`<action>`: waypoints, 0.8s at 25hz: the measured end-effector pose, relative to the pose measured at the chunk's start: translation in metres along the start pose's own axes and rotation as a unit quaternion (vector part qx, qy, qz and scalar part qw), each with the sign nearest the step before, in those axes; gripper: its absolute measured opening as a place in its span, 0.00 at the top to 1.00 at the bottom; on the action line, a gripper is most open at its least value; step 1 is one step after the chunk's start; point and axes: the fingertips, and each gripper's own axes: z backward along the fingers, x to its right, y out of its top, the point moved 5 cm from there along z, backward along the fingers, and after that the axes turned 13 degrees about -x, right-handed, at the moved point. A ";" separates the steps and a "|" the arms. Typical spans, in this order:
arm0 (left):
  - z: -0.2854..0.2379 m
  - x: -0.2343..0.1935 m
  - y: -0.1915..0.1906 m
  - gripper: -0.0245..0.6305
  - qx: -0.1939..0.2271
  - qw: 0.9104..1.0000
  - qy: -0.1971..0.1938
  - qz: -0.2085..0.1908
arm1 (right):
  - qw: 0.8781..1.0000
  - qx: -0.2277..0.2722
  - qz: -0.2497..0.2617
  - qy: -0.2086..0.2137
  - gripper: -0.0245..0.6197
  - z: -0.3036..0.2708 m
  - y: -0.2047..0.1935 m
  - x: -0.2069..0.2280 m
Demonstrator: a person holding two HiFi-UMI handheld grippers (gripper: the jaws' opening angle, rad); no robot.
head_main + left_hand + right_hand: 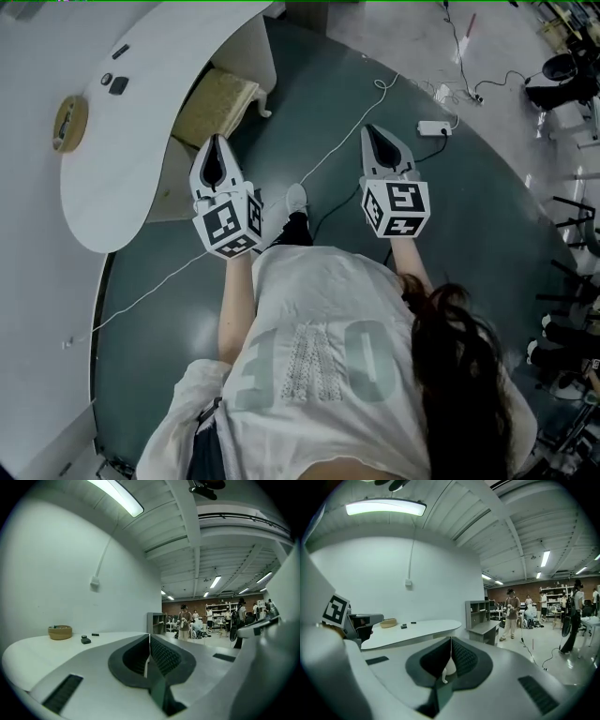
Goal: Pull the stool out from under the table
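The stool (220,101), with a beige cushion and white legs, stands tucked under the curved edge of the white table (141,178). My left gripper (217,141) hangs shut and empty in the air just short of the stool's near corner, pointing at it. Further right, over the dark floor, my right gripper (372,131) is also shut and holds nothing. In the left gripper view the closed left gripper (149,637) points over the table top (42,651). In the right gripper view the closed right gripper (451,640) faces the table (417,627).
A woven basket (70,122) and small black items (118,84) lie on the table. A white cable (328,150) and a power strip (433,127) cross the floor. The person's shoe (296,197) is between the grippers. A grey shelf unit (480,613) and standing people are farther off.
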 end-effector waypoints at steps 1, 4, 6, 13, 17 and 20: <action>-0.016 -0.004 0.006 0.92 0.000 1.000 -0.002 0.000 | 1.000 0.002 0.003 0.002 0.91 -0.015 0.012 0.000; -0.064 -0.016 0.018 0.92 0.000 1.000 -0.007 0.002 | 1.000 0.008 0.014 0.007 0.91 -0.064 0.044 0.000; -0.091 -0.026 0.024 0.92 0.001 1.000 -0.007 0.005 | 1.000 0.009 0.019 0.011 0.91 -0.097 0.061 -0.002; -0.170 -0.045 0.045 0.92 -0.005 1.000 -0.011 0.002 | 1.000 -0.004 0.014 0.025 0.91 -0.187 0.093 -0.002; -0.193 -0.034 0.043 0.92 -0.022 1.000 0.001 0.000 | 0.998 -0.009 0.017 0.056 0.91 -0.224 0.105 0.000; -0.209 -0.025 0.048 0.92 -0.019 0.999 0.036 0.002 | 0.994 -0.007 0.033 0.103 0.91 -0.256 0.122 0.004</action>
